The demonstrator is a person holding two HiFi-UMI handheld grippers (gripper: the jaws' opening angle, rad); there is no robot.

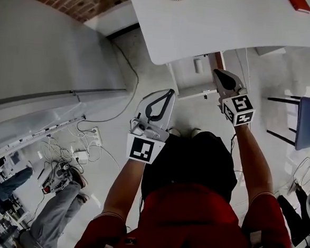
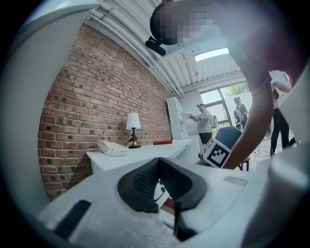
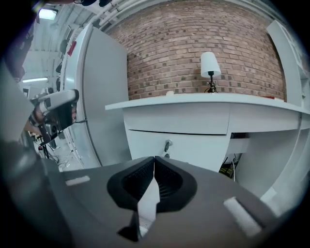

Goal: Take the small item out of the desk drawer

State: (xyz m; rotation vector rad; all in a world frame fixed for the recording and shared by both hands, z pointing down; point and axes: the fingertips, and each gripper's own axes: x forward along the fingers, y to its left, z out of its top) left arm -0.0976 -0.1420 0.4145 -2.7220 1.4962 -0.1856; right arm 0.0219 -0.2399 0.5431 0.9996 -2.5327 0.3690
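A white desk [image 3: 203, 100] stands against a brick wall. Under its top is a closed drawer front [image 3: 177, 117], and below that a white panel with a small metal knob [image 3: 167, 144]. The small item is not visible. My right gripper [image 3: 154, 158] is shut with nothing between its pads and points at the knob from a short distance. In the head view the right gripper [image 1: 216, 71] sits just below the desk edge [image 1: 202, 52]. My left gripper [image 1: 172, 92] hangs lower and to the left, also shut and empty. In its own view the left gripper [image 2: 158, 160] faces the desk's side.
A lamp [image 3: 209, 65] and a white phone [image 2: 112, 147] stand on the desk, with a red item [image 1: 300, 4] at its far end. A tall white cabinet [image 3: 99, 97] stands left of the desk. A blue chair [image 1: 308, 123] is at the right, and cables [image 1: 85, 142] lie on the floor at the left.
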